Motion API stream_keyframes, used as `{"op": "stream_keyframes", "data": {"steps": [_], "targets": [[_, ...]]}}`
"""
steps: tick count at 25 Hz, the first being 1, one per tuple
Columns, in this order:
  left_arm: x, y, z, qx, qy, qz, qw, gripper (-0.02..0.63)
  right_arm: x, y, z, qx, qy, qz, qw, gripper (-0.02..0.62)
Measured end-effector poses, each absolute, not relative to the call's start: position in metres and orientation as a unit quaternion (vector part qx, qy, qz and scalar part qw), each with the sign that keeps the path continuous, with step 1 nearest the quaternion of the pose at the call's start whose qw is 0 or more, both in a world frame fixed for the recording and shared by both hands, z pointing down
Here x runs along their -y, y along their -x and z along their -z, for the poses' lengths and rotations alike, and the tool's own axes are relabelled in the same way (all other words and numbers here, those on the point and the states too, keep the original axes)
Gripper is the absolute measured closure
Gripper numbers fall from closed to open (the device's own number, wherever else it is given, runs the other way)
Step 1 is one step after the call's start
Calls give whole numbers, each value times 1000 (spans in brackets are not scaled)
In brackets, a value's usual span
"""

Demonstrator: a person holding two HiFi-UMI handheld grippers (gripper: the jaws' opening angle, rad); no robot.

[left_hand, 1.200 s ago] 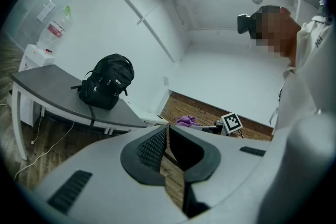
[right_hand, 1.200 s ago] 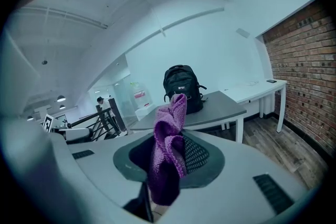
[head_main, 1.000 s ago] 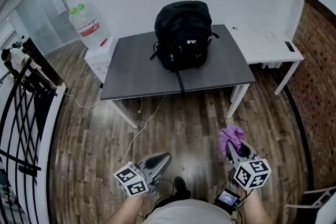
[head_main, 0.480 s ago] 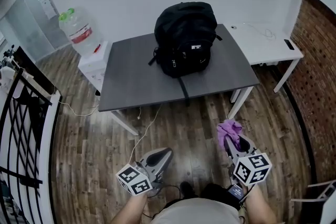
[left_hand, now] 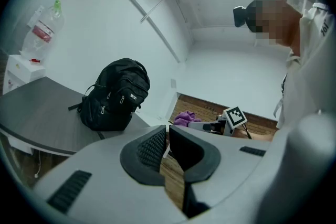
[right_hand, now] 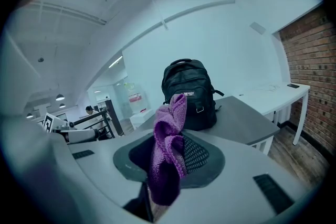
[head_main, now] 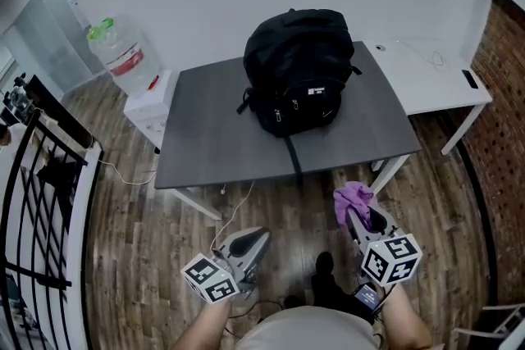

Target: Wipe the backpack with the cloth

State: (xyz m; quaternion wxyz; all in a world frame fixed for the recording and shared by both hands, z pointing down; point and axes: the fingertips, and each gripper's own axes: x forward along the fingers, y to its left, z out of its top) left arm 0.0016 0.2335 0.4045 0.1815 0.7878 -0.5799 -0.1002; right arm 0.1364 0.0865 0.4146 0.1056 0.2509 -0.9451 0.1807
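**Cloth gripped, backpack not yet reached**

The right gripper (head_main: 354, 213) clamps the purple cloth (head_main: 353, 195), which bunches up past the jaws, probably so a loose wad meets the fabric first. The left gripper (head_main: 253, 238) is closed on nothing. The black backpack (head_main: 297, 70) stands on the grey table (head_main: 205, 143), well apart from both, long axis upright, pockets facing the person

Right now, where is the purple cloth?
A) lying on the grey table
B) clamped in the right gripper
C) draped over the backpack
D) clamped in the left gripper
B: the purple cloth is pinched between the fingers of the right gripper, well short of the backpack on the grey table.
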Motion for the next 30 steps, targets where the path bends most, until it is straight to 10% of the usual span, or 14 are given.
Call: {"op": "stream_keyframes", "data": {"steps": [30], "targets": [[-4, 148, -320, 644, -762, 38, 52, 576, 106, -6, -382, 965, -192, -153, 91, 493]]}}
